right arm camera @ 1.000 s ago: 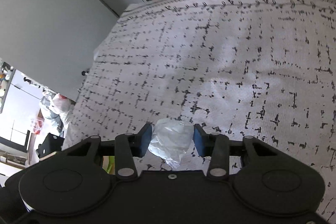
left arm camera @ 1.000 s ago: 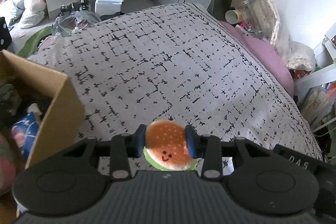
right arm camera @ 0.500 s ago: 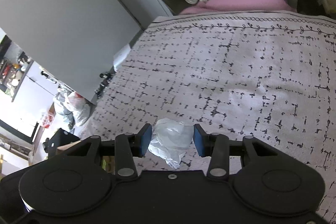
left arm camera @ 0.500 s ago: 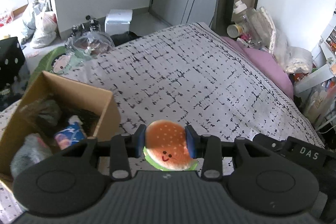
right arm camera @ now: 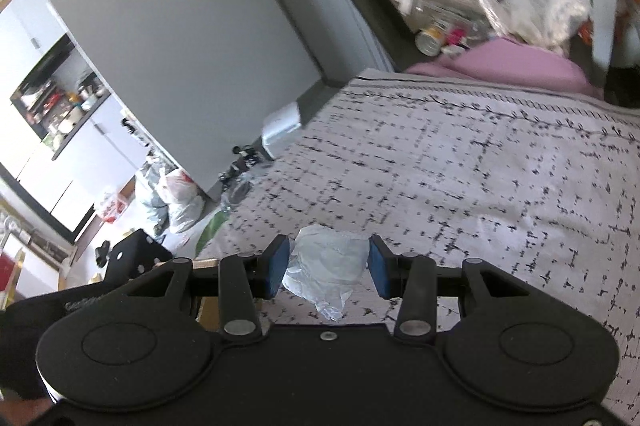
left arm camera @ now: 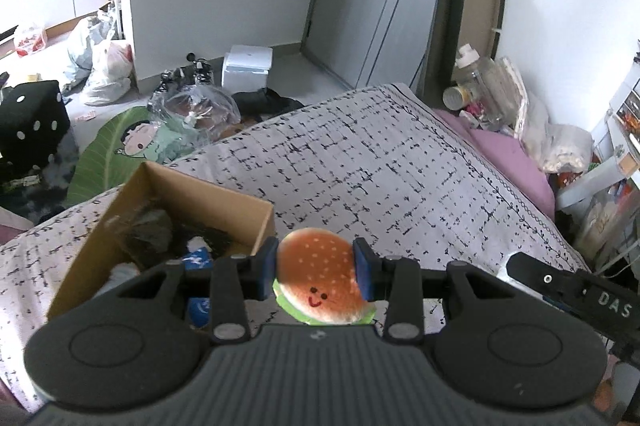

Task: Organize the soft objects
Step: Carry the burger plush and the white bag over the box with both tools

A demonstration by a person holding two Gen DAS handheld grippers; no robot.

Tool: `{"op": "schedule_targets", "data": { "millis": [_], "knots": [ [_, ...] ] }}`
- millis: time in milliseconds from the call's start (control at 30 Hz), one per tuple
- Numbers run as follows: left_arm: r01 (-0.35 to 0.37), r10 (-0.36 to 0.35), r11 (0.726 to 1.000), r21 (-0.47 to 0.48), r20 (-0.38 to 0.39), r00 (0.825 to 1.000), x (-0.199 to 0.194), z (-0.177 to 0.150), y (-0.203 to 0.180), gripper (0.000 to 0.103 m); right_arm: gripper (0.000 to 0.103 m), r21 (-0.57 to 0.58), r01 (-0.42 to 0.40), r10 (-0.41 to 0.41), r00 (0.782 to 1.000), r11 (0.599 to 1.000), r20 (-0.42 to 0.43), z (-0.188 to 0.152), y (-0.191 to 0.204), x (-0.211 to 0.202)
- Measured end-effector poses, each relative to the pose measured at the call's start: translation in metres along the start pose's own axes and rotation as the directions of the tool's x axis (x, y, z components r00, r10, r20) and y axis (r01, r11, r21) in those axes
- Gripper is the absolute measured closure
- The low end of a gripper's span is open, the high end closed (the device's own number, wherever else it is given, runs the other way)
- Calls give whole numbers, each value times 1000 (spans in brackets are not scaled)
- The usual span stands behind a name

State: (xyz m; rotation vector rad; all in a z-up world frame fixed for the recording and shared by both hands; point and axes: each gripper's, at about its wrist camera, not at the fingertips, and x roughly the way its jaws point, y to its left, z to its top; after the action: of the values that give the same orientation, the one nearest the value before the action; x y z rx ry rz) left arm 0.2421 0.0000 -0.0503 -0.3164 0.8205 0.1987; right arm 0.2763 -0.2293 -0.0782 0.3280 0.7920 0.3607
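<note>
Jaws grip burger toy point(left arm camera: 320, 276) & white bag point(right arm camera: 326, 264); box point(left arm camera: 192, 200) left.

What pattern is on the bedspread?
Pale grey bedspread with a broken black grid pattern and a leafy vine border; clearest in the left wrist view.

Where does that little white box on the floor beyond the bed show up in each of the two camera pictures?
Left wrist view: the white box sits upper centre-left, on the floor past the bed's far corner.
Right wrist view: the white box sits centre-left, tilted, at the bed's edge.
Shared landmark: the patterned bedspread.
</note>
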Motion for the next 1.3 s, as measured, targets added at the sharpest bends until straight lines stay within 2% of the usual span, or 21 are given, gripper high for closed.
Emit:
{"op": "schedule_targets", "data": {
  "millis": [300, 600, 800, 1133, 1300],
  "knots": [
    [-10, 10, 1000, -20, 1, 1000, -25, -2, 24, 64, 61, -62, -53, 55, 998, 997, 37, -2, 22, -13],
    [-23, 25, 999, -32, 42, 999, -47, 0, 46, 64, 61, -118, -135, 140, 989, 984, 42, -10, 48, -17],
    [-32, 34, 999, -43, 44, 998, -52, -2, 62, 64, 61, -174, -159, 168, 985, 972, 39, -20, 72, -12],
    [-70, 72, 993, -93, 20, 997, -48, -10, 97, 64, 60, -205, -215, 217, 976, 955, -13, -34, 95, -1],
    [-72, 73, 990, -119, 2, 997, -42, -15, 111, 64, 60, -241, -212, 207, 977, 947, -44, -44, 106, 7]
  ]
}}
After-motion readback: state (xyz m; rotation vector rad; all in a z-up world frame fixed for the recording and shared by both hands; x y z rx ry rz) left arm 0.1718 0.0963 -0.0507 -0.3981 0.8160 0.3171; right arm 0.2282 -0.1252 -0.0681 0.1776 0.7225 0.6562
